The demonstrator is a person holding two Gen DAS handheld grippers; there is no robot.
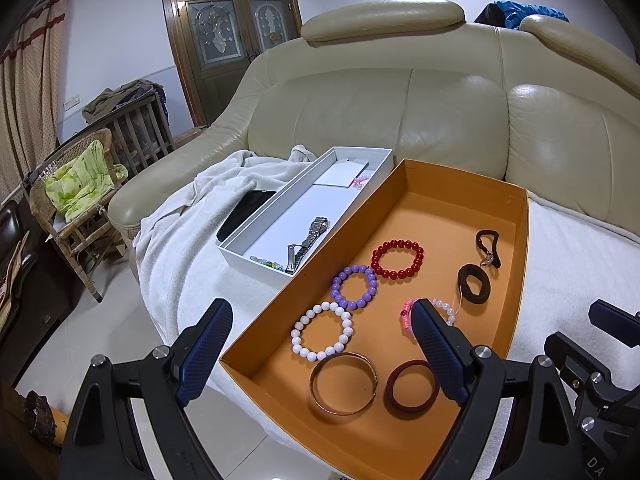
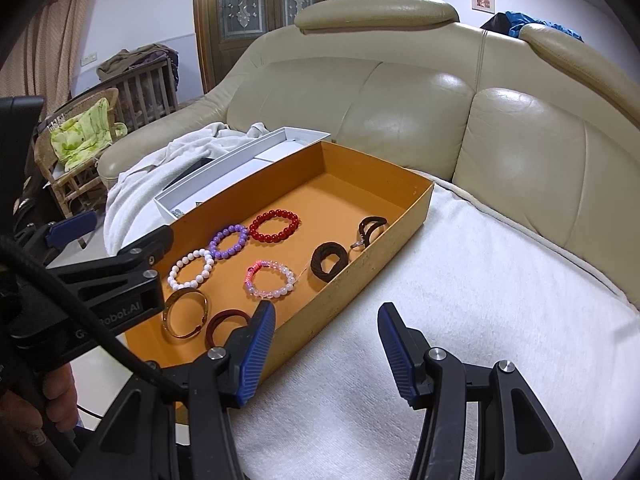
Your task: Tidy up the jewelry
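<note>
The bracelets lie in the orange box, just ahead of the left gripper, whose fingers stand wide open and empty. The right gripper is half open, holding nothing. Better to lower slowly over one bracelet, the white bracelet, without touching its neighbours.

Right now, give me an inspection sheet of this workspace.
Surface: white towel over a beige leather sofa.
Job's things: orange box holds red, purple and white bead bracelets, gold bangle, hair ties; white box holds a metal watch.
Clutter: black phone.
Grippers: left gripper open, empty; right gripper open, empty.
Cables: black cable.
Surroundings: wooden door, wicker chair.
</note>
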